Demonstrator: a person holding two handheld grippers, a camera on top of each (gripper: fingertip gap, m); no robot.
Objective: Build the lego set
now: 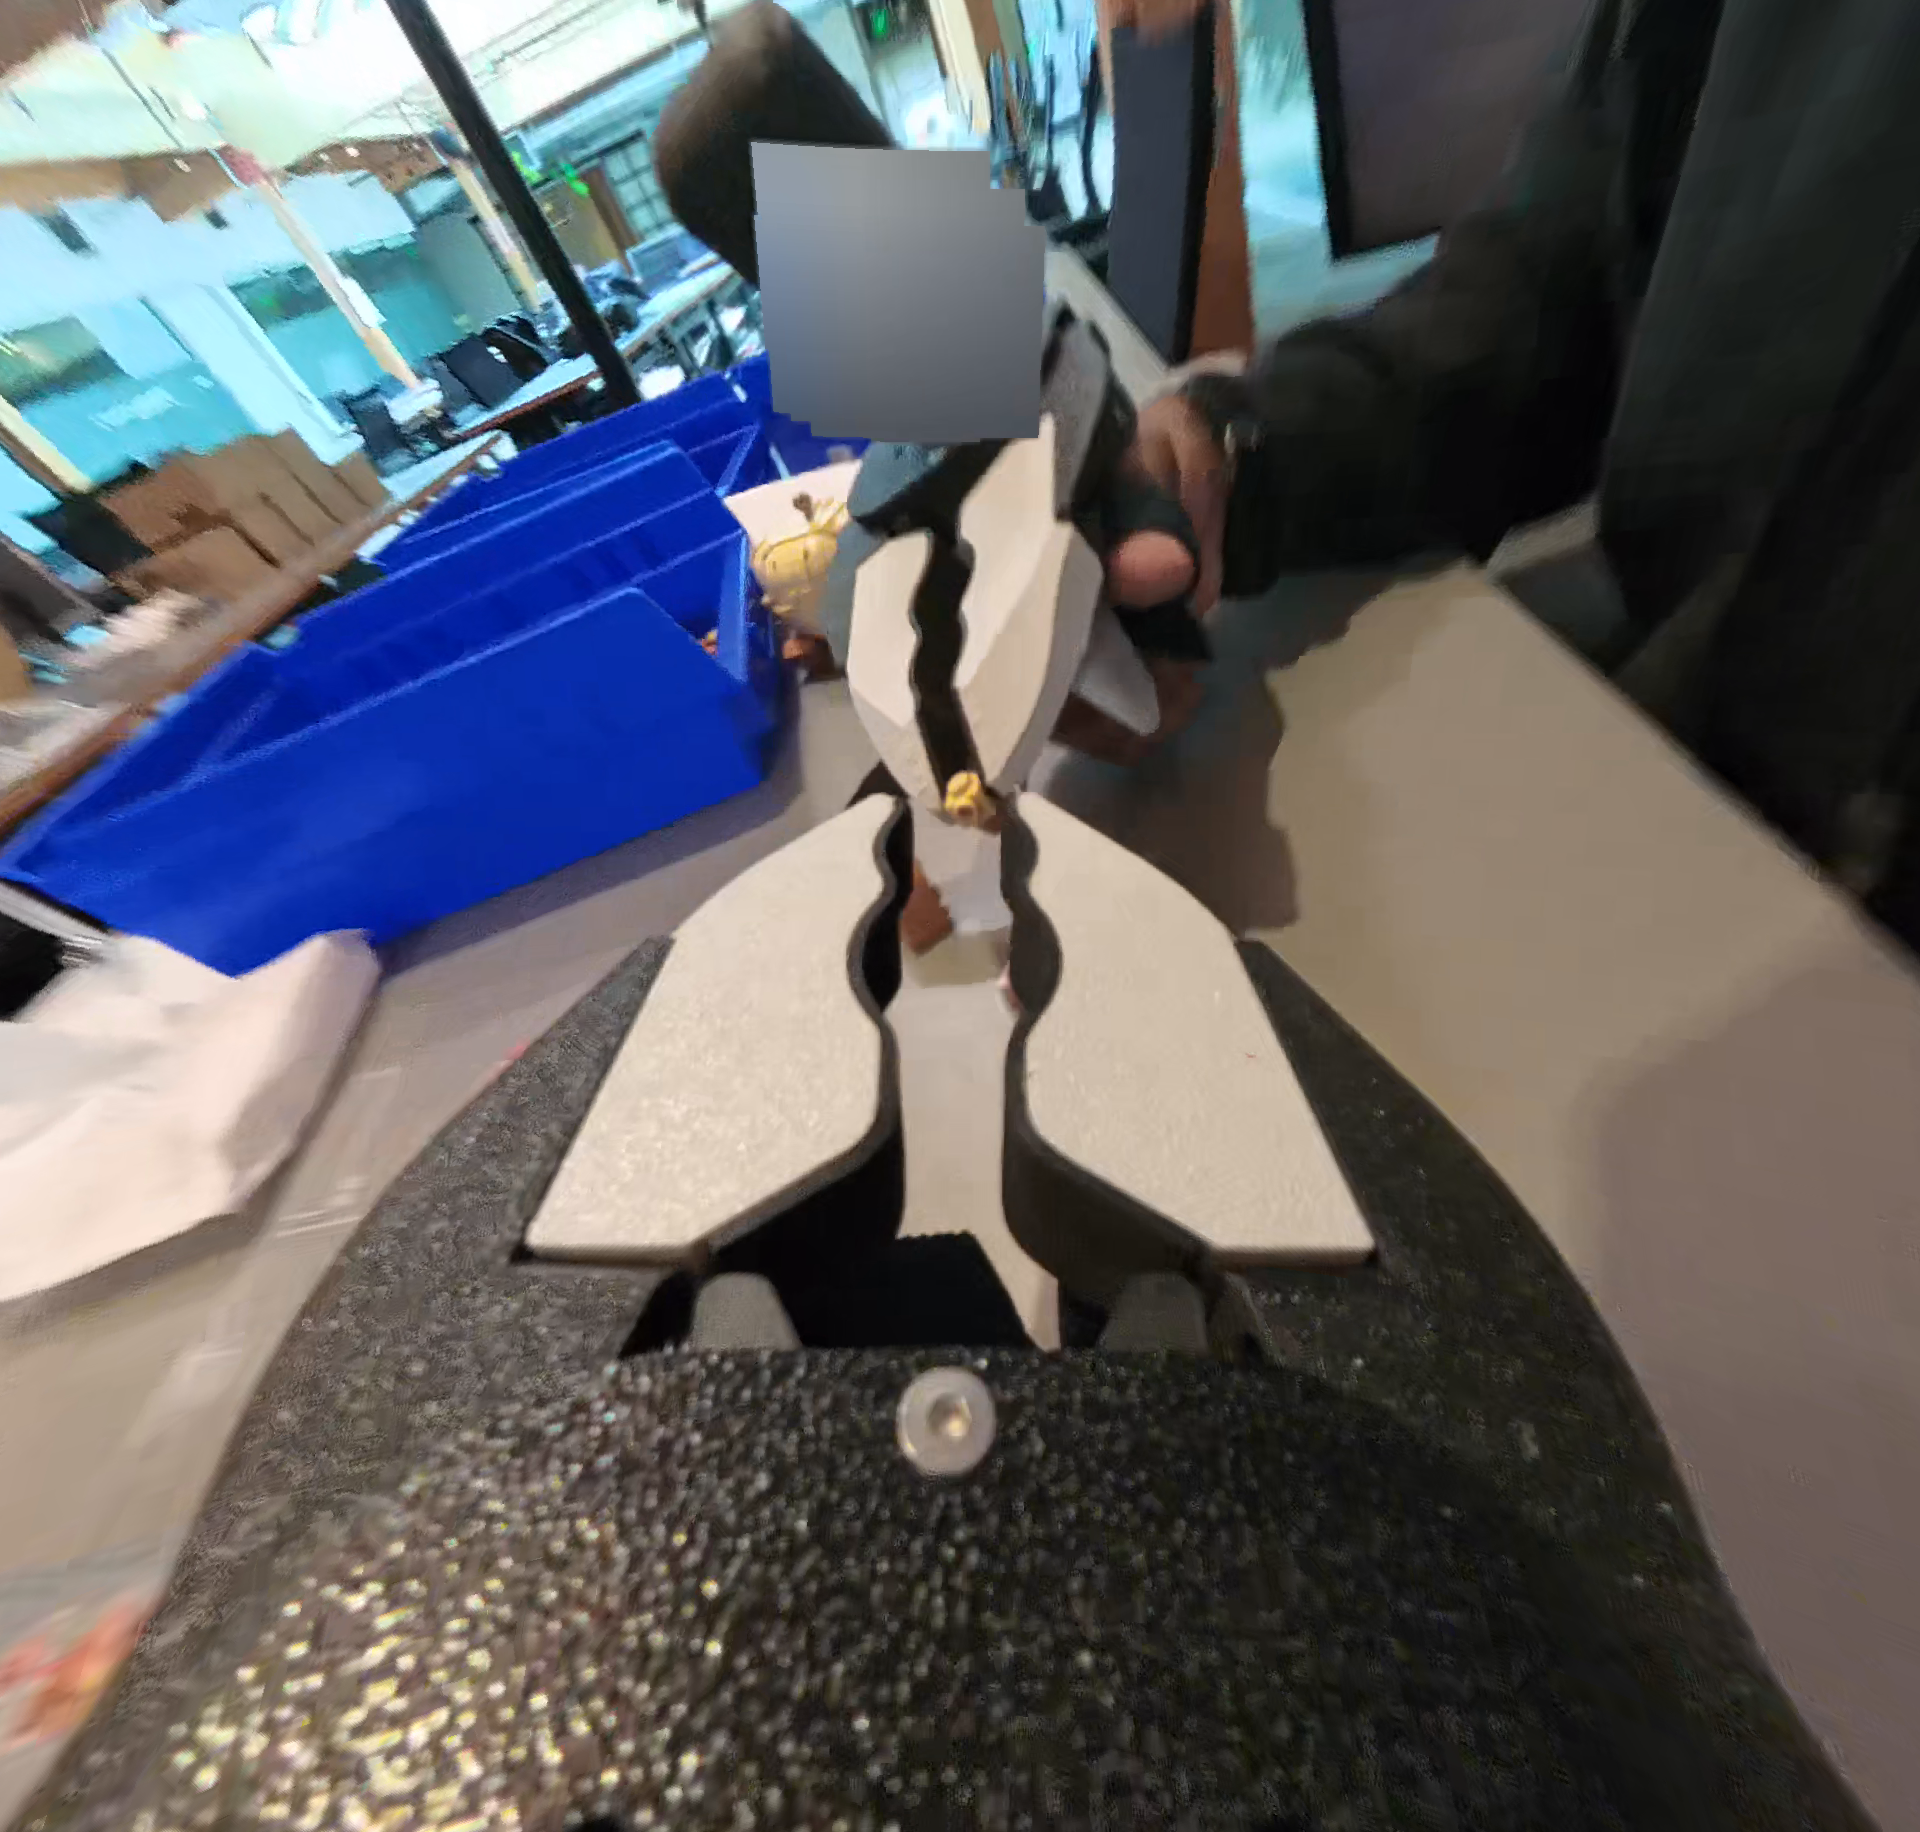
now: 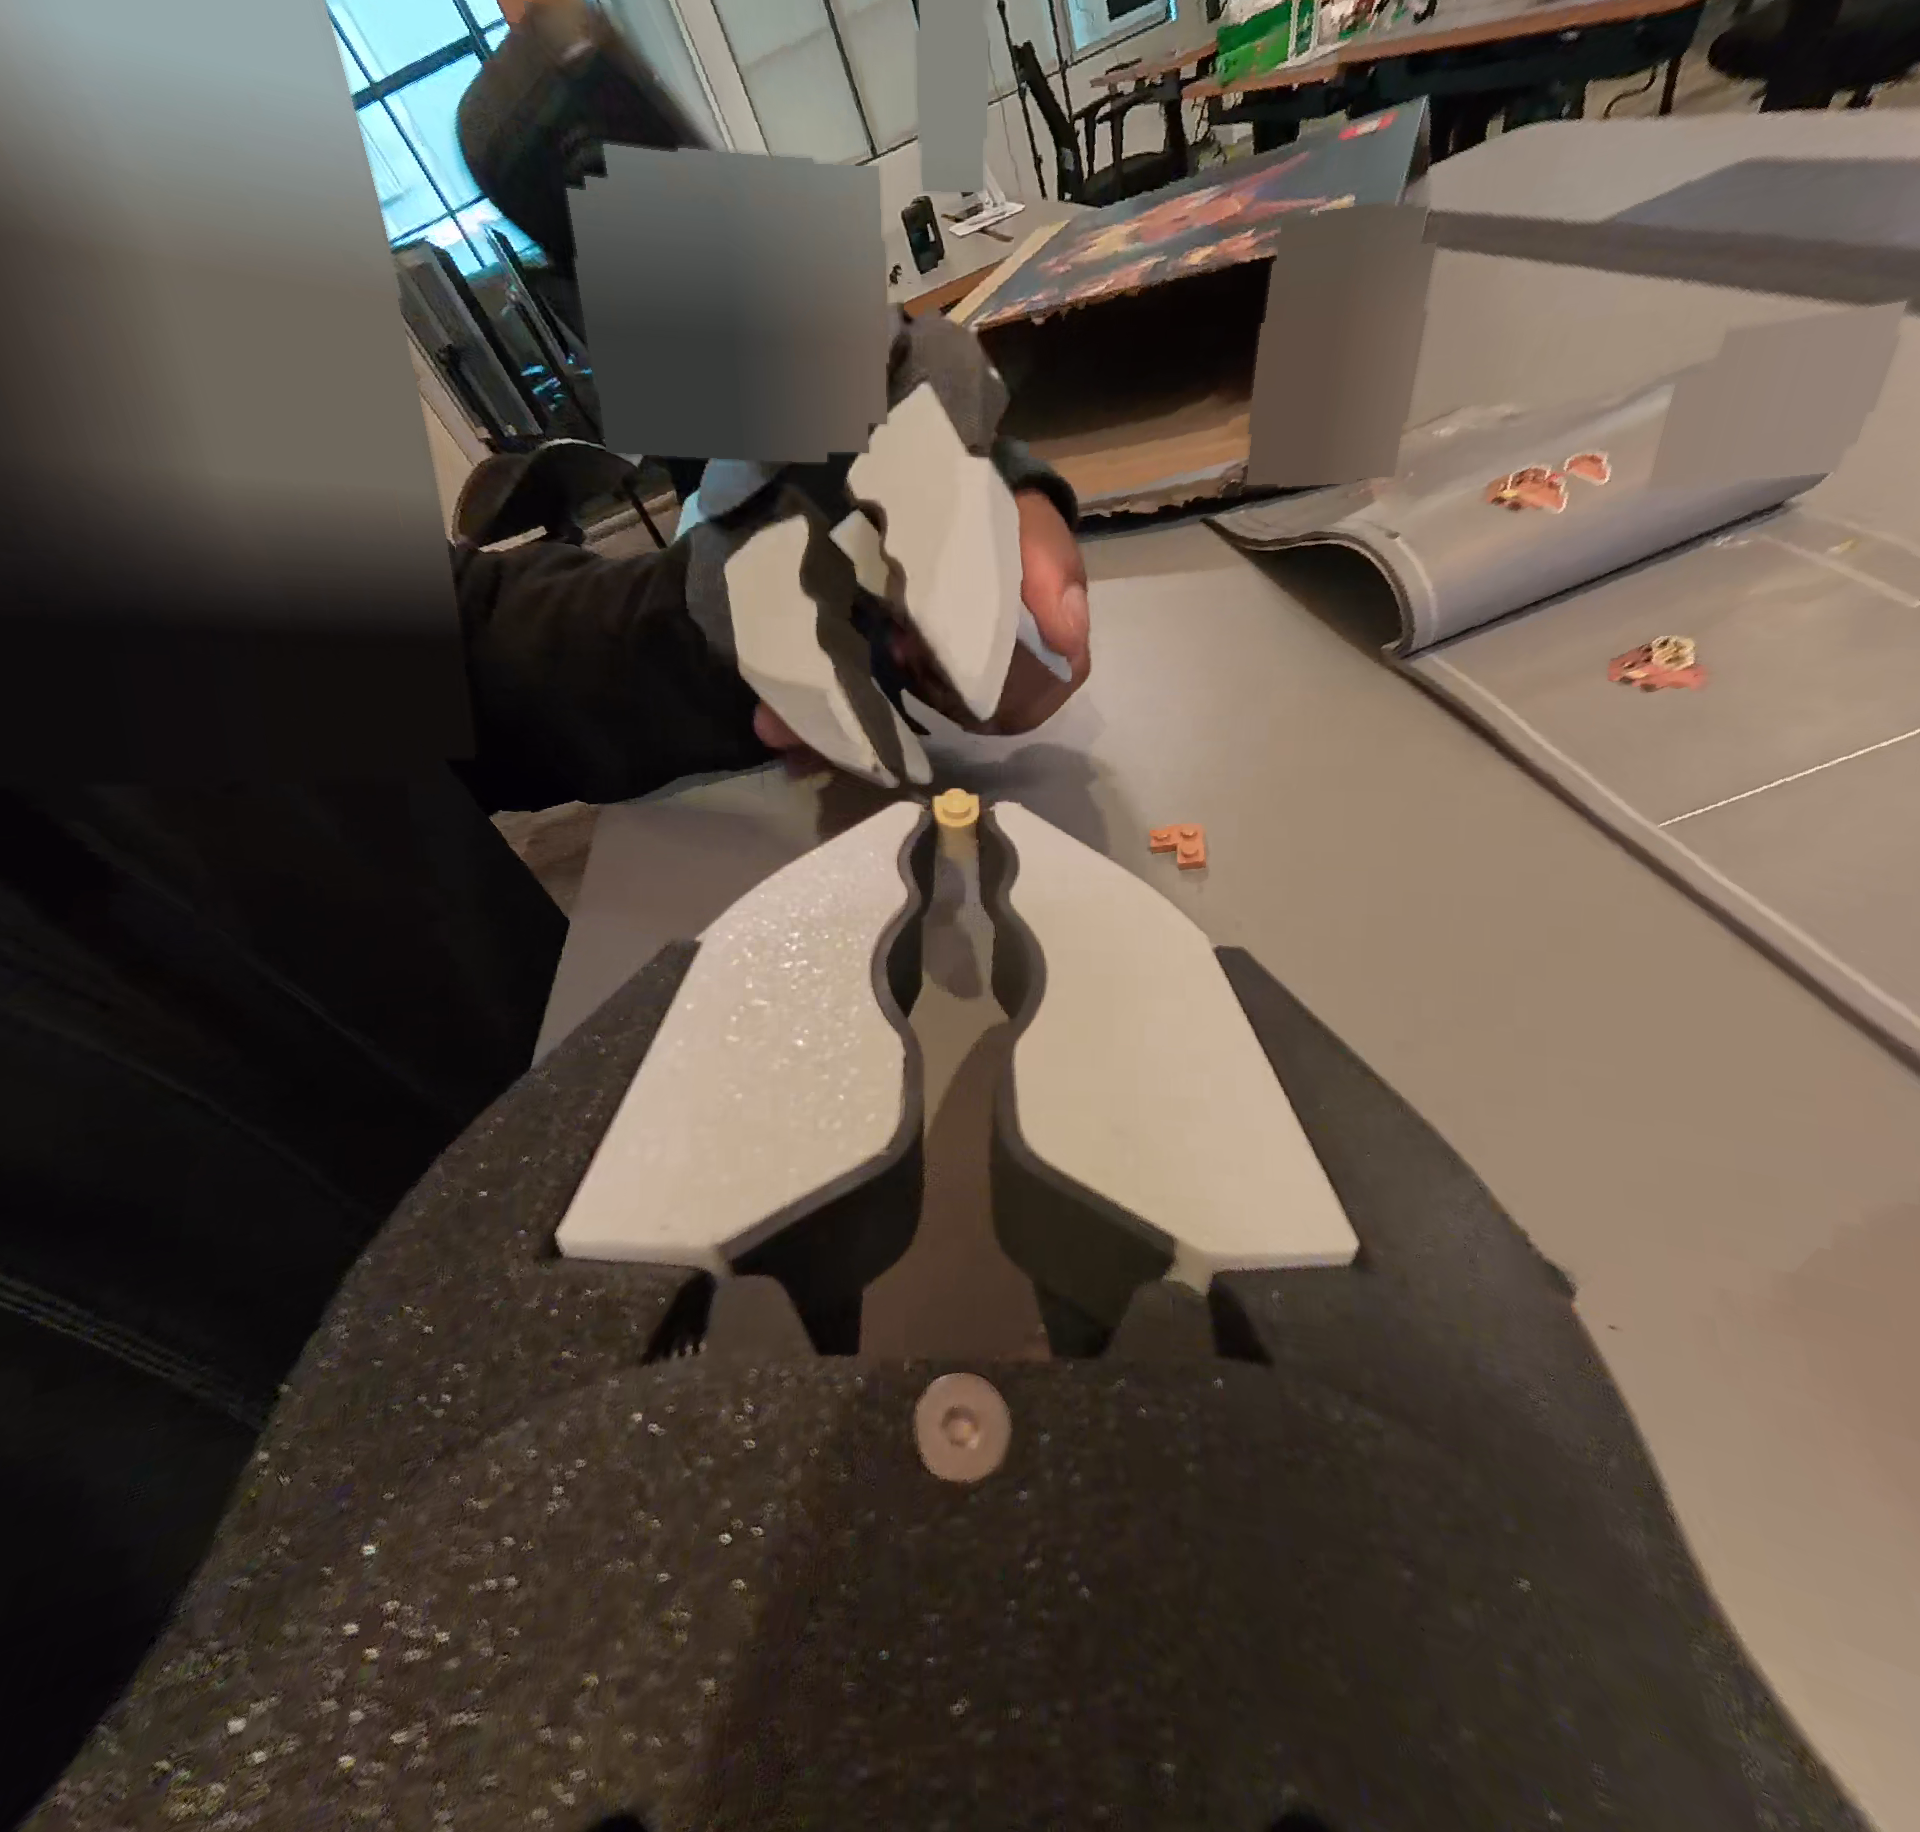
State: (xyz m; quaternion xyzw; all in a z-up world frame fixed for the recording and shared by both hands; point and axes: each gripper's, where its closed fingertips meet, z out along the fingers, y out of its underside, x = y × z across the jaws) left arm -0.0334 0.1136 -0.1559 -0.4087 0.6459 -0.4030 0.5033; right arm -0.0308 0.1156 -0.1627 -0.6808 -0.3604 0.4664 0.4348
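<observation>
**Me:** My left fingers (image 1: 790, 951) stand a little apart with nothing pressed between them. My right fingers (image 2: 1091, 951) are closed on a small tan round stud piece (image 2: 954, 808), pinched at the very tips.

**You:** Is the left gap empty?

**Me:** Not quite. Something brown (image 1: 925, 915) shows low in it, too blurred to tell whether it touches a pad or lies on the table (image 2: 1351, 951) below.

**You:** Where does the tan piece sit from the left gripper (image 1: 956, 814)?

**Me:** Dead ahead, just beyond its tips. The two grippers point at each other nose to nose, above the table. The right gripper (image 2: 956, 818) offers the piece at the meeting point, stud upward in its own view. It is squat and round, so it has no long axis to line up.

**You:** Which is nearer to it?

**Me:** The right, which has it. The left's tips are just beside it, not touching as far as I can see.

**You:** And farther out?

**Me:** An orange L-shaped plate (image 2: 1179, 844) lies near, to the right. Beyond are an open booklet (image 2: 1558, 577) and a torn cardboard box (image 2: 1143, 369), with blue bins (image 1: 468, 702) on the left side.
</observation>
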